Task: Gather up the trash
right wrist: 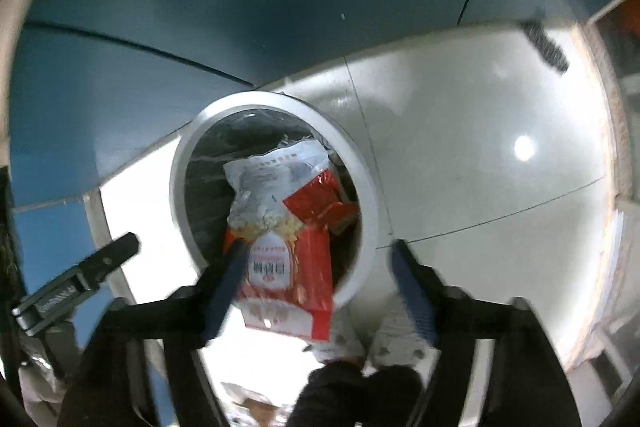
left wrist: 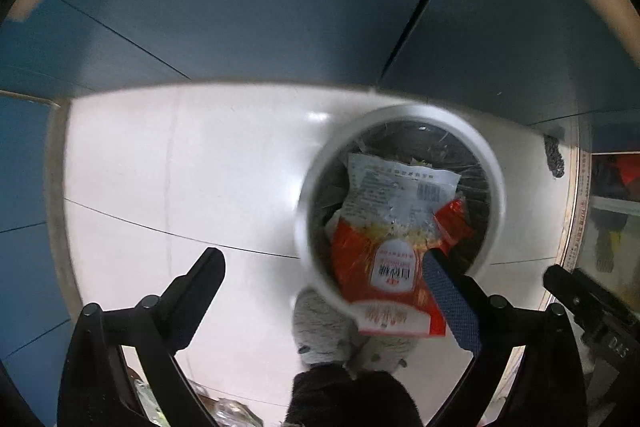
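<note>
White floor point(left wrist: 200, 167) around bin rim point(left wrist: 494, 167), red packet point(right wrist: 296, 267) overhanging it; left tool point(left wrist: 332, 291) and right tool point(right wrist: 320, 287) both wide, empty.

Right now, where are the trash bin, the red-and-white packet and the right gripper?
trash bin point(left wrist: 495, 187), left wrist view, right side of its white rim.
red-and-white packet point(right wrist: 276, 267), right wrist view, its white label.
right gripper point(right wrist: 320, 291), right wrist view, midway between fingertips.

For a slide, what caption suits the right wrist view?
Open right gripper above a white bin holding a red-and-white snack bag that juts over the rim.
</note>
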The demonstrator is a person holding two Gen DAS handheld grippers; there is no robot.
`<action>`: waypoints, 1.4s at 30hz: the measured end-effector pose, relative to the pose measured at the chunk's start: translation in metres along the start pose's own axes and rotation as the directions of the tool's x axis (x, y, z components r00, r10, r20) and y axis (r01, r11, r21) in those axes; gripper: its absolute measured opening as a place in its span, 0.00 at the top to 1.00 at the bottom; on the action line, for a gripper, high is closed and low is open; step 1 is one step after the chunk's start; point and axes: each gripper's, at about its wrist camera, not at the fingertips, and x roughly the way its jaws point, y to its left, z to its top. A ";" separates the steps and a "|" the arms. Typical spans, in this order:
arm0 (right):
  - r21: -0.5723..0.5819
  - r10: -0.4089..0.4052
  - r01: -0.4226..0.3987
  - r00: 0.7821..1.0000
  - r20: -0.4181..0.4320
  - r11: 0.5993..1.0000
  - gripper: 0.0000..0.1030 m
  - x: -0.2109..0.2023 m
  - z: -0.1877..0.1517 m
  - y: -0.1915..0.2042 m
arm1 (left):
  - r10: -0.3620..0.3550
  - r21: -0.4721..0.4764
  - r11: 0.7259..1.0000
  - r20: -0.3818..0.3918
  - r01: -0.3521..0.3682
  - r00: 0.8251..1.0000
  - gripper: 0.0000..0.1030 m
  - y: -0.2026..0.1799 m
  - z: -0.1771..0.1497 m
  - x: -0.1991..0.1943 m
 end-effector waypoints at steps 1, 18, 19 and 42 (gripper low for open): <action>-0.032 -0.034 0.034 0.999 0.018 0.999 0.00 -0.016 -0.004 0.005 | 0.013 0.003 1.000 0.020 -0.013 1.000 0.02 -0.001 -0.009 -0.021; -0.191 -0.143 0.210 0.939 0.313 0.959 0.00 -0.374 -0.135 0.082 | -0.070 0.063 0.997 0.280 0.055 0.957 0.02 -0.010 -0.127 -0.363; -0.194 -0.133 0.204 0.935 0.329 0.959 0.00 -0.399 -0.145 0.085 | -0.078 0.070 0.996 0.296 0.059 0.952 0.02 -0.010 -0.136 -0.385; -0.272 0.120 0.008 0.886 0.447 0.962 0.00 -0.672 -0.268 0.139 | -0.351 0.165 0.936 0.414 0.310 0.840 0.00 0.034 -0.208 -0.590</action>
